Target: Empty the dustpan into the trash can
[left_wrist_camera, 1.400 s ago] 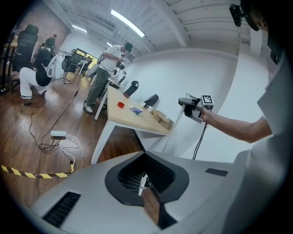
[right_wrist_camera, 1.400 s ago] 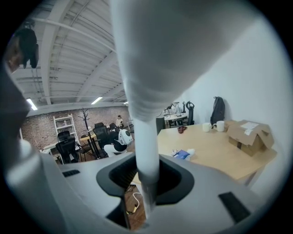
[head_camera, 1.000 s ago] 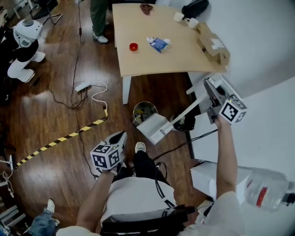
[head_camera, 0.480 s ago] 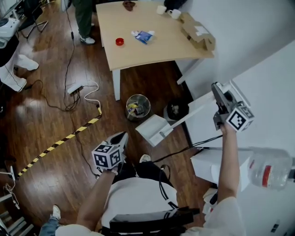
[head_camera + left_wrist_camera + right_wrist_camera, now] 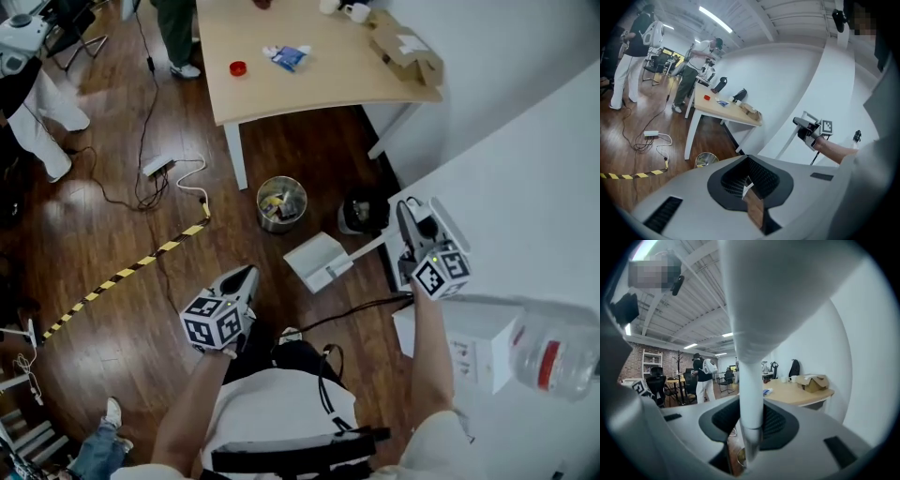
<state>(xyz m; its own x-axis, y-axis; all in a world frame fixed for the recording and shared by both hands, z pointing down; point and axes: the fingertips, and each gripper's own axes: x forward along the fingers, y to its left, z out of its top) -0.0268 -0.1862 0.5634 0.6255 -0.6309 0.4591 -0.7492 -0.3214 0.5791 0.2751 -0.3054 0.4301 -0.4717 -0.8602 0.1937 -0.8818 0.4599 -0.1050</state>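
right gripper point(image 5: 403, 234) is clamping the dustpan point(image 5: 317, 261) by its long white handle point(image 5: 750, 380) — jaws are closing on the tube, which is running straight out between them in the right gripper view. the white pan is hanging at the far end of that handle, out ahead of the jaws & lower. whether it's touching the wood floor, can't tell.

trash can point(image 5: 281, 203), a round metal one w/ some rubbish inside, is standing on the floor just beyond the pan's far edge. it's near the pan but apart from it, not under it. a dark round thing point(image 5: 361, 214) is sitting beside the can, more or less below the handle, close to the white wall.

left gripper point(image 5: 244, 277) is hanging low on the person's other side w/ jaws together and nothing between them. from its own view the can point(image 5: 707, 159) is lying ahead & a bit left — the right gripper point(image 5: 806, 129) is showing off to its right, higher up.

past the can a light wooden table point(image 5: 309, 75) is standing, w/ a person's legs point(image 5: 173, 28) at its far corner.
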